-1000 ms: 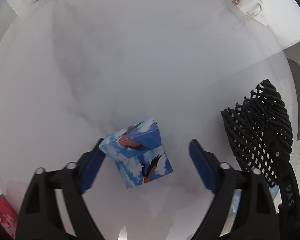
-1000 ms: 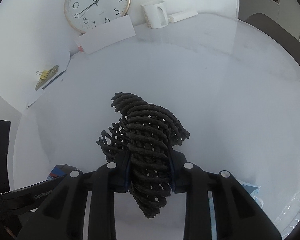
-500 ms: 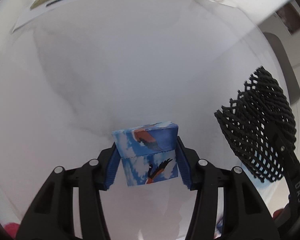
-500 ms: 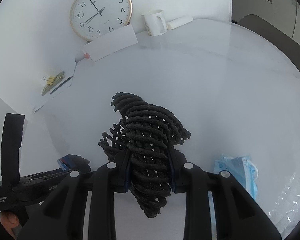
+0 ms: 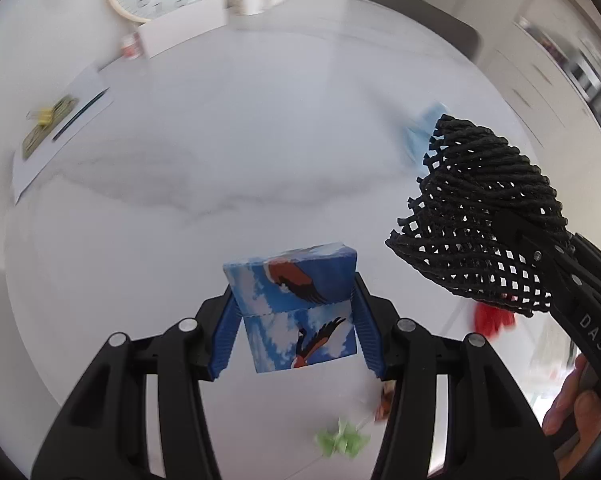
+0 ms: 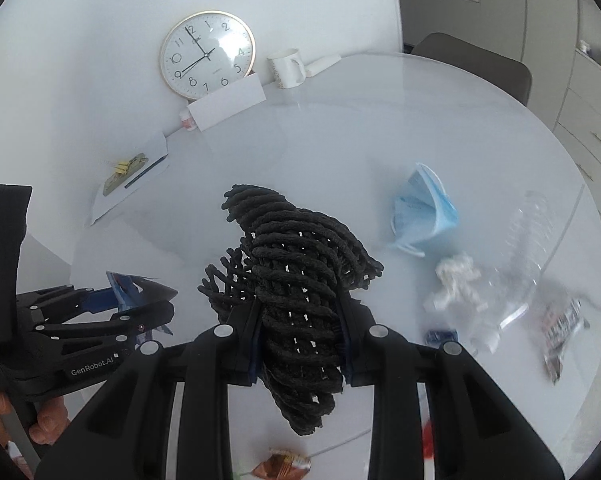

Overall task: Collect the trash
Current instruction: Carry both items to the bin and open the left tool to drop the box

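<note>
My left gripper (image 5: 294, 316) is shut on a small blue box with bird pictures (image 5: 296, 304) and holds it above the white table (image 5: 220, 140). It also shows at the left of the right wrist view (image 6: 156, 300), with the box (image 6: 120, 286) between its fingers. My right gripper (image 6: 300, 332) is shut on a black net bag (image 6: 296, 292), which hangs to the right of the box in the left wrist view (image 5: 476, 220). Trash lies on the table: a blue face mask (image 6: 424, 208), crumpled white paper (image 6: 456, 276), a clear plastic bottle (image 6: 520, 248), a wrapper (image 6: 560, 328).
A wall clock (image 6: 207, 54), a white mug (image 6: 286, 67), a white card (image 6: 226, 102) and a paper sheet with clips (image 6: 130, 182) stand at the table's far side. A green scrap (image 5: 340, 440), a red item (image 5: 492, 316) and an orange wrapper (image 6: 284, 466) lie near me.
My left gripper closed on the bird box and lifted it off the table, tilting up so the clock and mug came into view. My right gripper kept holding the net bag and rose too.
</note>
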Demonstrator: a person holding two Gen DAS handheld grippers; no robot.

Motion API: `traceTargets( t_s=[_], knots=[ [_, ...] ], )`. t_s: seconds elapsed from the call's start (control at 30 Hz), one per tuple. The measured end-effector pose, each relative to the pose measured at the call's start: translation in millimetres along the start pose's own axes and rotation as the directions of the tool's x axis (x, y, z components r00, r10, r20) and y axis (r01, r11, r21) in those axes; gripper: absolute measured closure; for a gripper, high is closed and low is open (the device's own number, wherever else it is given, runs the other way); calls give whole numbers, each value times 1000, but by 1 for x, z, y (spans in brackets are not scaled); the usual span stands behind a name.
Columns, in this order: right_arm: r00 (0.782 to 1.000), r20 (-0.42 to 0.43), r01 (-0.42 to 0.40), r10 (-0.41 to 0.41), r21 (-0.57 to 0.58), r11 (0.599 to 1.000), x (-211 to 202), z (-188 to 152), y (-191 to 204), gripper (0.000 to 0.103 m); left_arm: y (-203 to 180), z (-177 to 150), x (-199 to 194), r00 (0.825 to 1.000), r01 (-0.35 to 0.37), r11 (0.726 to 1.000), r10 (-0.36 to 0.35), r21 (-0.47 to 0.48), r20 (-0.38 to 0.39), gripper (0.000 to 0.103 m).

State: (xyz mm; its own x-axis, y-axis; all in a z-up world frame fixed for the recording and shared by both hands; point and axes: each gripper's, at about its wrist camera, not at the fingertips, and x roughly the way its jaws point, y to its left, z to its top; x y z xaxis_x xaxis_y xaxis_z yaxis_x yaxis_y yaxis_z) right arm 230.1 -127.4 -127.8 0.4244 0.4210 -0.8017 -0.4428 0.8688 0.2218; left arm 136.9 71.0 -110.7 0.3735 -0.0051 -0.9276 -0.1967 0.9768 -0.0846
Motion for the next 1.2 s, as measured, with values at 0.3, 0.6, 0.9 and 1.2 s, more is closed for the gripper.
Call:
traceTargets(
  t_s=[0.3, 0.6, 0.9, 1.2],
  knots=[
    [975, 9, 209, -222, 297, 932, -115, -155, -9, 73, -66, -123, -48, 983, 186, 896, -171, 403, -72, 53],
    [920, -81, 366, -383, 526, 768, -199, -306, -52, 72, -178, -241, -70, 932, 364, 664, -261, 653, -254, 53],
    [924, -130, 376, -360, 490, 786, -230, -378, -109, 72, -267, -309, -32, 897, 435, 617, -234, 656, -375, 53],
    [947, -130, 320, -293, 438, 840, -240, -400, -153, 72, -315, -345, 6, 909, 386, 647, -143, 658, -392, 43]
  ],
)
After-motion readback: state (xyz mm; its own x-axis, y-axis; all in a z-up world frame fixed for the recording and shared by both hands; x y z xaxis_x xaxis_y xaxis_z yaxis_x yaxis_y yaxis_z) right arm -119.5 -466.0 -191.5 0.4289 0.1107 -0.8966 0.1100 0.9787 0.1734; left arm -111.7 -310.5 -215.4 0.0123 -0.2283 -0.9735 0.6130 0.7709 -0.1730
